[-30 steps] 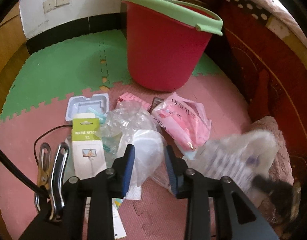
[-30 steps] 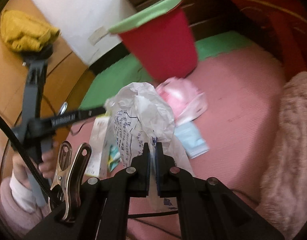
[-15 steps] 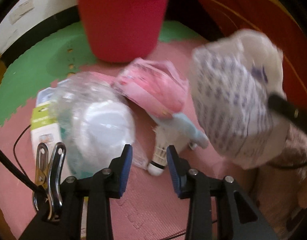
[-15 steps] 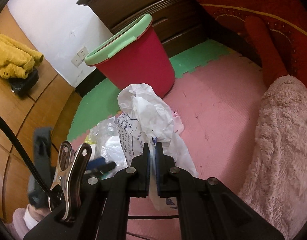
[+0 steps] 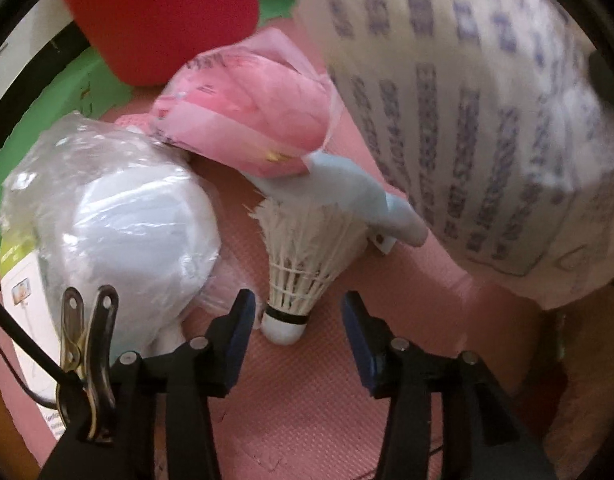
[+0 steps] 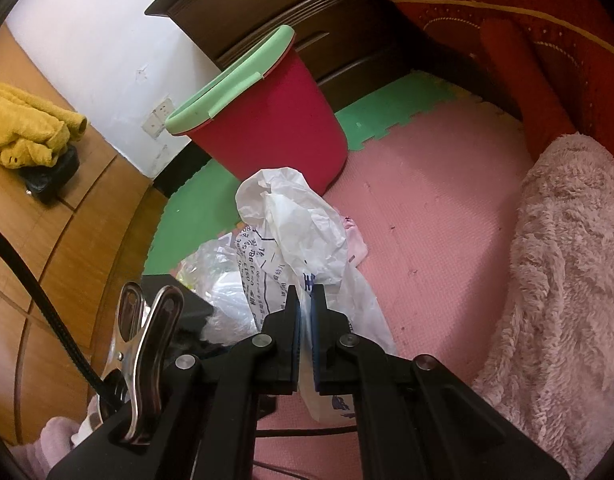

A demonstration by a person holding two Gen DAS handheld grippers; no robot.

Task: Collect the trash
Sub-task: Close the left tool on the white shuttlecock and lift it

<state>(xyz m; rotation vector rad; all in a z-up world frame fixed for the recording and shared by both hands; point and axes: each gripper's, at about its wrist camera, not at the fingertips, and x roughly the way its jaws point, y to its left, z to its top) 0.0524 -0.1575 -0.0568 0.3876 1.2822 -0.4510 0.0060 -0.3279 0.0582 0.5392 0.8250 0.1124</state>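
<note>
My left tool (image 5: 295,312) points down at a white feather shuttlecock (image 5: 303,256) that lies on the pink foam floor mat (image 5: 307,420), its cork tip toward me and sitting in the gap between the blue pads; the jaws are opening and neither pad presses on it, though the left pad stands just beside the cork. A pale blue scrap (image 5: 347,184) overlaps the feather end, and above that a crumpled pink plastic bag (image 5: 247,120) lies toward the red bucket (image 5: 163,16). To the left of the shuttlecock a clear plastic bag with something white inside (image 5: 119,232) rests partly over a white and green carton (image 5: 19,280) at the mat's left side. The bucket, with its green rim (image 6: 231,84), stands upright where the pink mat meets the green mat (image 6: 387,120). My right tool (image 6: 305,312) is clamped shut on a white plastic bag with blue print (image 6: 299,232), which it holds up off the floor; in the left camera the same bag fills the upper right, blurred. Beside the mat on the right is a fluffy pink blanket (image 6: 567,280). A dark wooden dresser (image 6: 287,12) stands behind the bucket, and a yellow cloth (image 6: 23,128) lies on the wooden surface at the left.
</note>
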